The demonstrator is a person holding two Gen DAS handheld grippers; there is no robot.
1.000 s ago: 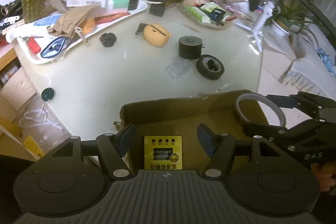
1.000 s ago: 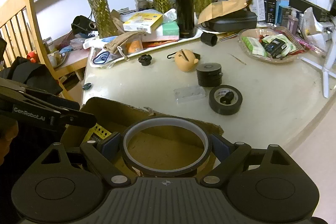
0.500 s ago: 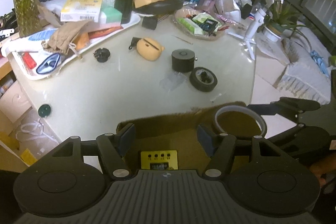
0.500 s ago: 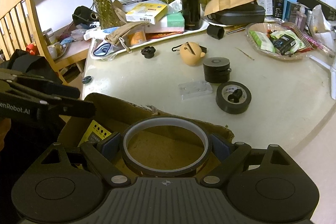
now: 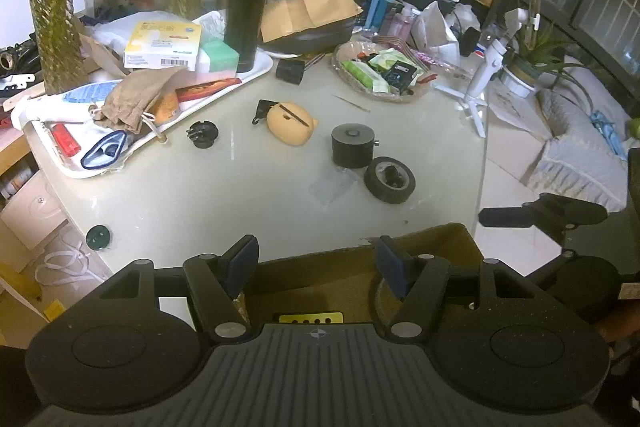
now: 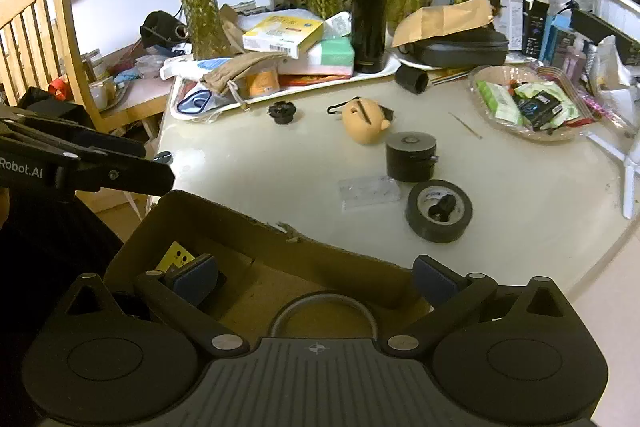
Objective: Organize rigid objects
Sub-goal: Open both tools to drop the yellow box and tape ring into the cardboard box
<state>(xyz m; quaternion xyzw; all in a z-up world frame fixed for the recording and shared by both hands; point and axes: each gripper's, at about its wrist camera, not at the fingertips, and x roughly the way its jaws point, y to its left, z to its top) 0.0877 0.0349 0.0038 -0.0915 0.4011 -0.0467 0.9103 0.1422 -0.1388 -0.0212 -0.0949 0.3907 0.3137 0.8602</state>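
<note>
My right claw point(image 6: 316, 277) is opening wide, pads clear of the tape ring point(image 6: 324, 311) lying in the cardboard box point(image 6: 280, 243); only the left view hides that ring behind my left claw point(image 5: 316, 263), half open, gripping nothing; black tape roll point(image 6: 439, 210) sits on the desk point(image 6: 280, 171).

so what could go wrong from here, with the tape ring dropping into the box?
1. The right gripper is opening over the cardboard box, and the tape ring lies free below it; withdrawing low could snag it.
2. The left gripper, open and empty, hovers over the same box, so the two could collide.
3. The box sits at the table edge; a nudge might shift it off.
</note>
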